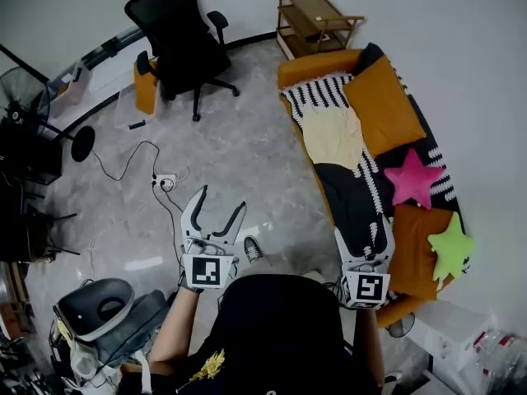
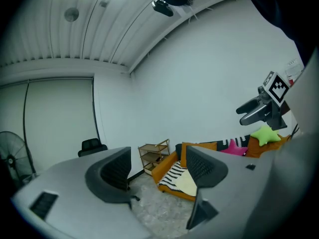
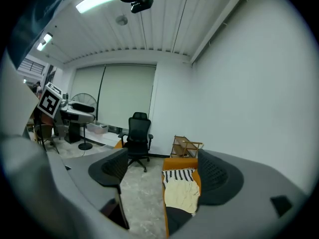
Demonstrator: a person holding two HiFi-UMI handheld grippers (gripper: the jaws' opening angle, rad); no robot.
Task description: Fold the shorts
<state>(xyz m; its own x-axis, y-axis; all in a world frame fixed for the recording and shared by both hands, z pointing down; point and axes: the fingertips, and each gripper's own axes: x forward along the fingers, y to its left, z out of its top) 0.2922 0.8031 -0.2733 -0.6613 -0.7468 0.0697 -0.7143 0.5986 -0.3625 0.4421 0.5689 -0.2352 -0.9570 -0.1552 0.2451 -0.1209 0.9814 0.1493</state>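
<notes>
Jaws: left gripper [image 1: 221, 200] parted, nothing between; right gripper [image 1: 364, 237] parted, likewise empty.

Shorts [image 1: 333, 136]: cream, spread on the sofa [image 1: 313, 66] seat toward its far end, partly over a striped blanket [image 1: 317, 89]. The long axis seemingly runs along the sofa's length. They lie ahead of both grippers and well apart from them, the right gripper being nearer the sofa.

Pink star cushion [image 1: 414, 179], green star cushion [image 1: 451, 248]: sofa's near end.

Wooden shelf [image 1: 317, 19]: just beyond the sofa's far end.

Office chair [image 1: 177, 35]: across the floor from the sofa.

Path to the shorts: judged unobstructed.

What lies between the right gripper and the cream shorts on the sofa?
Only the black blanket on the sofa separates right gripper from shorts; head view shows it.
</notes>
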